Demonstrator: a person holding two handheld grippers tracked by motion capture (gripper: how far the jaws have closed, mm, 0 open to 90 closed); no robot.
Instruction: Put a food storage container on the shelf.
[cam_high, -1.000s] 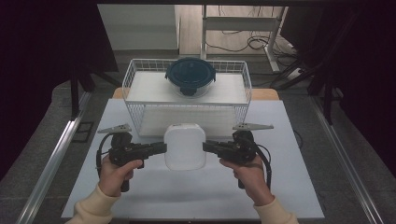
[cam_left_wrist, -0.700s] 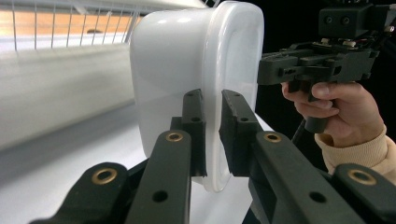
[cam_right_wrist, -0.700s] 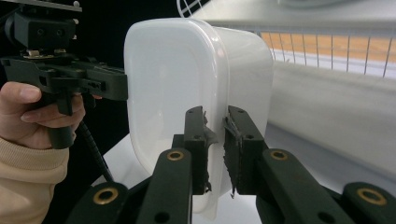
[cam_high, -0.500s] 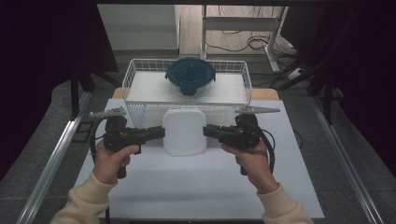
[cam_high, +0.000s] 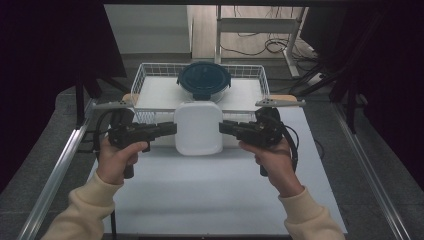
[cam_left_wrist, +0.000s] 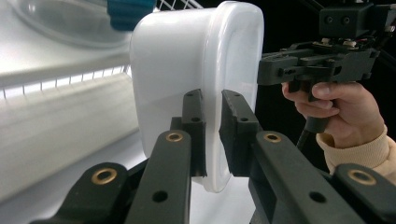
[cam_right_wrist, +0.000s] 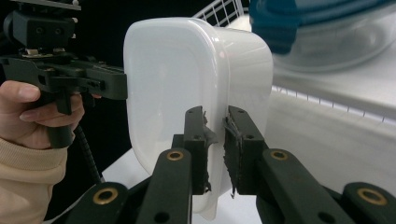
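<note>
Now I hold the white container between both hands, lifted clear of the table and just in front of the wire basket. My left gripper pinches the rim on one side; in the left gripper view its jaws are closed on that thin edge, one pad on each face. My right gripper does the same on the opposite rim, and the right gripper view shows its jaws clamped on the lip of the container. The container hangs level between the two grips, with its flat white side up in the high view. Behind it, inside the basket, sits a round bowl with a dark blue lid, near the middle.

Step in hand, as I judge it: carrying the container up toward the basket. The next move calls for enough height to clear the front wire edge, both hands travelling together so the rim does not twist, and a landing spot beside the lidded bowl, not on it.
</note>
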